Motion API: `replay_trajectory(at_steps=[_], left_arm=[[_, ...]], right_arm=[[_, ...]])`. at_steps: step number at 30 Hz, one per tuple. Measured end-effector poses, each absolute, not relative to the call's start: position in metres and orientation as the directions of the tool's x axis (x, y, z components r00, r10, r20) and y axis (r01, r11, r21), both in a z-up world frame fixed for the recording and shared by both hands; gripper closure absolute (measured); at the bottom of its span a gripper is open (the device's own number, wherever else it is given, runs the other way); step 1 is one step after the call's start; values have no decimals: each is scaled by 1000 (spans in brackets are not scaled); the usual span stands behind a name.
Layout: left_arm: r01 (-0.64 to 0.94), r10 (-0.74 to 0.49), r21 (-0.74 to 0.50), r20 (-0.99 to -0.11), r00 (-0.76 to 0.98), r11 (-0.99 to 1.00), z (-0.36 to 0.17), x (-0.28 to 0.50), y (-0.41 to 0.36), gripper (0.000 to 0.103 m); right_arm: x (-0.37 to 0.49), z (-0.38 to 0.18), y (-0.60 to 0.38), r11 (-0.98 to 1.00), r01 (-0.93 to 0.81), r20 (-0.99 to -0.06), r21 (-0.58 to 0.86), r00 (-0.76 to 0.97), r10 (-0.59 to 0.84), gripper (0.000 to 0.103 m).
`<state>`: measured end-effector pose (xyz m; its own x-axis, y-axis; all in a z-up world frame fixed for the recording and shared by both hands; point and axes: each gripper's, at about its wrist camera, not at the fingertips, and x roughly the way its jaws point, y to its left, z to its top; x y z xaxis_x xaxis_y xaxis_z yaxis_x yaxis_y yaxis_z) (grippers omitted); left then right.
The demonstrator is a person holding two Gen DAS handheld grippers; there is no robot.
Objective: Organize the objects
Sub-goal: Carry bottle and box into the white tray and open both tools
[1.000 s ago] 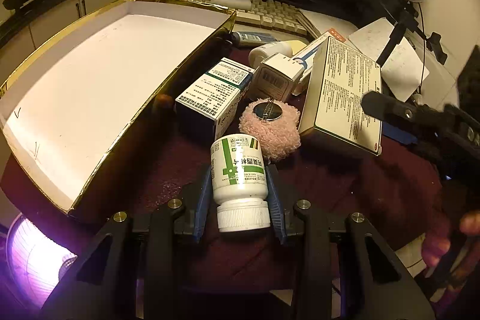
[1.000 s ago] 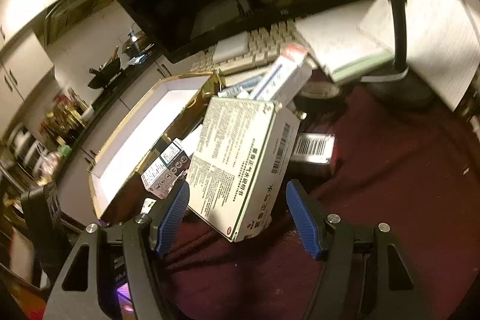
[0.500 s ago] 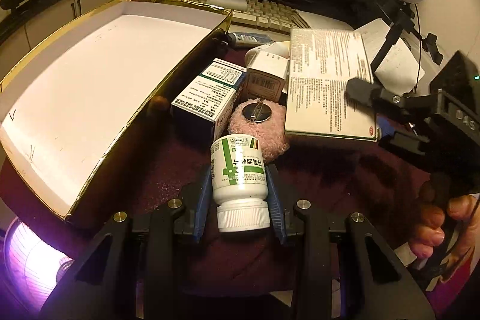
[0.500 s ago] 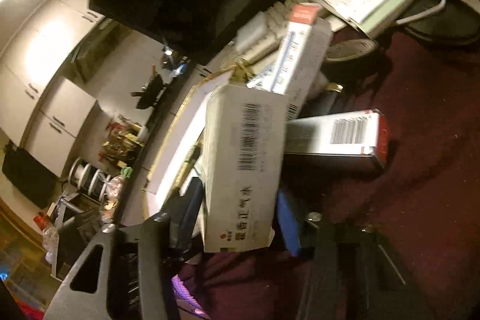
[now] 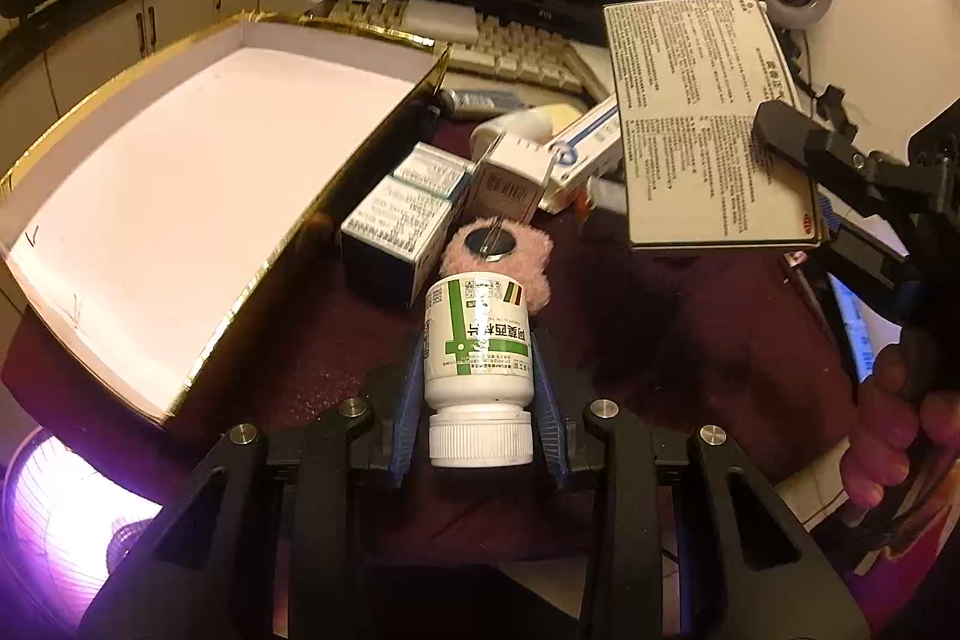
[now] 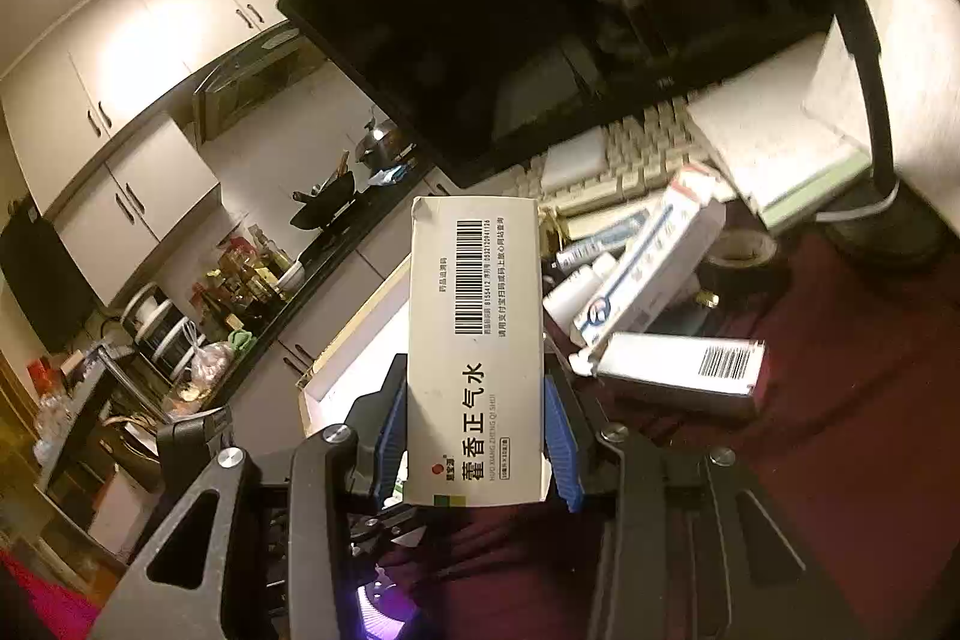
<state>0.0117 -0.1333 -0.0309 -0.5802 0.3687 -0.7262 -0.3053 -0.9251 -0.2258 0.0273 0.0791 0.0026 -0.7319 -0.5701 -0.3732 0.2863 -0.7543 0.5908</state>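
Two things are held at once: the left gripper is clamped on a white bottle low over the cloth, near the tray, and the right gripper pinches a flat box raised in the air. The bottle looks rigid but smooth, so I'd grip mid-body. The carton seems light and crushable, best held gently across its narrow sides.

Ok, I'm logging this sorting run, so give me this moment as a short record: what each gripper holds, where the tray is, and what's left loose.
left gripper: shut on white pill bottle, cap toward camera
right gripper: shut on large medicine box, lifted off the cloth
gold-edged tray: left of the pile, nothing visible inside
loose on dark red cloth: small medicine boxes, pink puff, toothpaste box
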Motion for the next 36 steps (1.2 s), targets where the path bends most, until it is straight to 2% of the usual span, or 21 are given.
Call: replay_trajectory(at_steps=[5,10,11,17,27,36], left_arm=[[-309,369,-217,-691,-621,-926,-3,9,-141,70],[-265,337,-213,-695,-635,-940,22,-20,-156,70],[-299,360,-215,-695,-622,-930,26,-26,-158,70],[-242,295,-178,-697,-654,-954,38,-58,-175,70],[-122,261,-235,-774,-577,-964,22,-126,-187,69],[-20,201,-220,-848,-491,-975,-15,-170,-189,69]], right_arm=[[29,18,74,-775,316,-375,547,-735,-565,62],[11,35,59,-807,345,-410,479,-725,-553,62],[6,37,57,-812,349,-416,467,-723,-551,62],[-29,51,41,-832,379,-459,406,-702,-544,62],[-93,67,-13,-860,450,-548,241,-668,-503,62],[-174,23,-46,-888,390,-687,243,-577,-442,62]])
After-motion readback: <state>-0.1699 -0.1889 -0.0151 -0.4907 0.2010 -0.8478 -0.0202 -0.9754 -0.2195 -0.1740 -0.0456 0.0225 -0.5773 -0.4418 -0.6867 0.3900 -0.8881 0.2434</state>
